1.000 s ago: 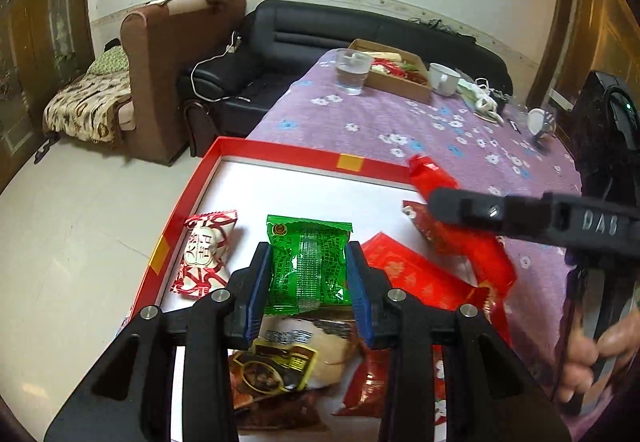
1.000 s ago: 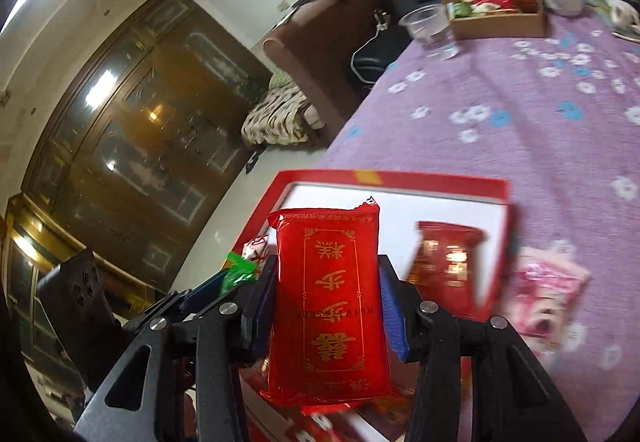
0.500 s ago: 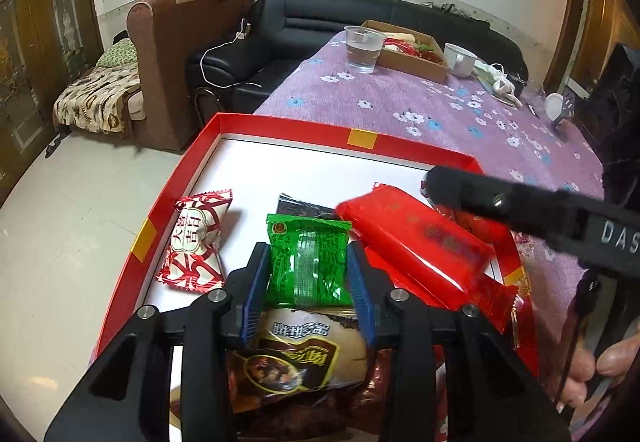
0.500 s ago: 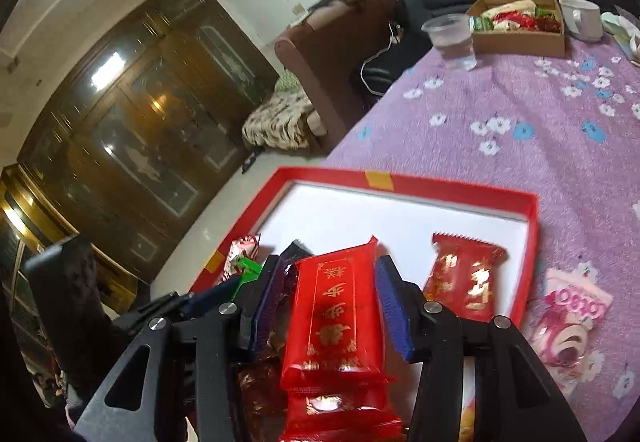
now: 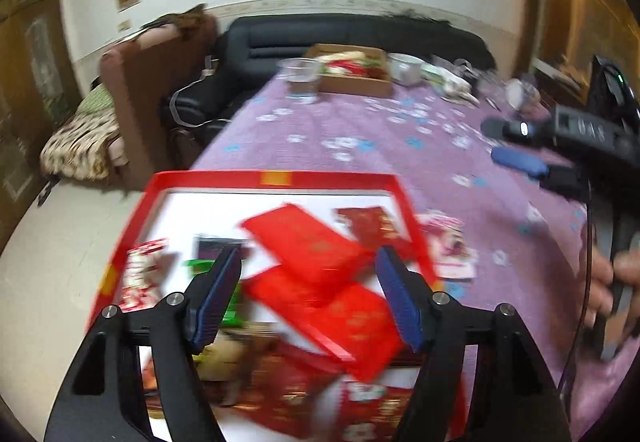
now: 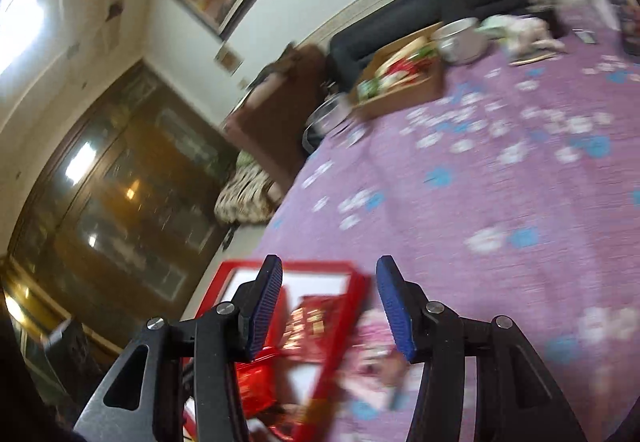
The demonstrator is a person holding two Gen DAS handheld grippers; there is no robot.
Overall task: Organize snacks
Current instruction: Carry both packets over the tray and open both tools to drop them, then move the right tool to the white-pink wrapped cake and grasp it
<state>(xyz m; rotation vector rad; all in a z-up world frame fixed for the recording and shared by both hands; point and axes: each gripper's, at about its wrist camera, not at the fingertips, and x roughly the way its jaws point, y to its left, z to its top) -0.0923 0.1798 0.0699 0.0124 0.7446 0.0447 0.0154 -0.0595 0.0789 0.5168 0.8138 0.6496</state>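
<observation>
Left gripper [image 5: 308,278] is opening over the red box [image 5: 276,178] — jaws spreading wide, blue pads [image 5: 216,290] clear on both sides, nothing pinched between them. Under the gap lies a red packet [image 5: 308,242], slanted across another red packet [image 5: 360,322] in the pile. The green packet [image 5: 198,264] sits in the box just outside the left pad, partly hidden behind it. Further left, by the box wall, a red-and-white sweet [image 5: 140,278]; a dark red packet [image 5: 370,222] rests near the far right corner. More wrappers fill the near end of the box, too blurred to tell apart.

Right gripper [image 6: 328,306] is opening too, at a middling width, and its pads [image 6: 394,306] grip nothing. From its own camera it hangs over the right wall of the box [image 6: 344,326], with a pink packet [image 6: 376,346] on the purple cloth [image 6: 480,182] just outside that wall. In the left view the same pink packet [image 5: 452,246] lies beside the box, and the right gripper [image 5: 516,146] is out over the cloth, well apart from the box — a hand [image 5: 612,282] on its handle.

At the far end of the table: a cardboard tray [image 5: 356,72], a clear cup [image 5: 302,78], a white bowl [image 5: 406,68].
</observation>
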